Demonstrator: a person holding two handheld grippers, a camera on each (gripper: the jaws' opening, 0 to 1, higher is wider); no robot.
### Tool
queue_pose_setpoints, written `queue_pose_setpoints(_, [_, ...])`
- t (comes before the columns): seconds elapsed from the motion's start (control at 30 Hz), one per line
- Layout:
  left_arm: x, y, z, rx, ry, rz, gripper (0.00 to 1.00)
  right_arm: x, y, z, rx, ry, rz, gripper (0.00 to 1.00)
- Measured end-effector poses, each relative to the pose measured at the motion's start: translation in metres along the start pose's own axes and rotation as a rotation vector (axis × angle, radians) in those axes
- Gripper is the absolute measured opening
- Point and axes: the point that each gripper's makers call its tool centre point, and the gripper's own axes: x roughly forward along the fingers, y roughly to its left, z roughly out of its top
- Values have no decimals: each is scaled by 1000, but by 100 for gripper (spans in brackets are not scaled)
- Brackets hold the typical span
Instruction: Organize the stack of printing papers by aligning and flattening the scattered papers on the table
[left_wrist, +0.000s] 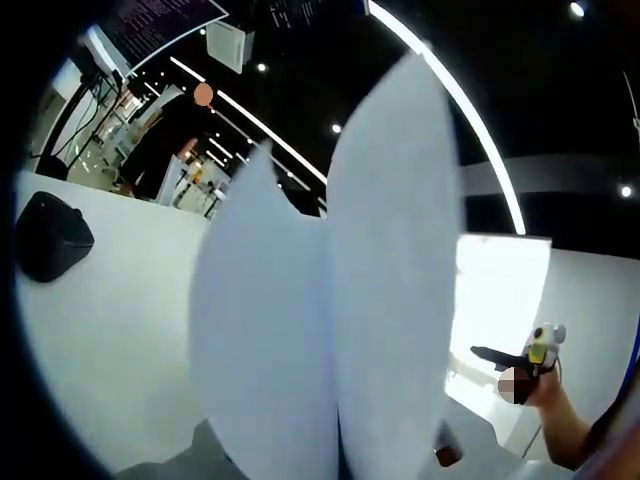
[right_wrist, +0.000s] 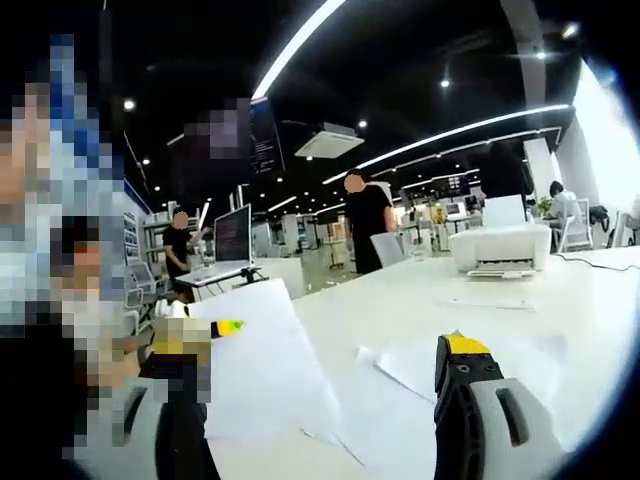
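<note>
Printer (right_wrist: 500, 247) beyond bare table (right_wrist: 590, 300)

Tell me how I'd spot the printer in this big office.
Start at the long white table in the right gripper view and follow it to its far end. The printer sits there, a boxy white machine, the bulkiest thing on a surface otherwise strewn with flat paper sheets.

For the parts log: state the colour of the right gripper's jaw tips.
Yellow tips on black jaws of the right gripper, clearest in the right gripper view.

Right claw (right_wrist: 325, 400): jaws apart, nothing between them. Loose papers (right_wrist: 420, 370) lie scattered flat on the white counter (right_wrist: 560, 300). One sheet (right_wrist: 260, 365) stands raised at left. Printer (right_wrist: 500, 247) beyond.
</note>
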Motion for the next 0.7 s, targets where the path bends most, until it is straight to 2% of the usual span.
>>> queue_pose_setpoints(0.5, [0, 2, 1, 1, -2, -1, 6, -10, -10, -9, 11, 18, -46, 90])
queue_pose_setpoints(0.7, [0, 3, 1, 4, 0, 1, 6, -12, -18, -19, 9, 37, -75, 90])
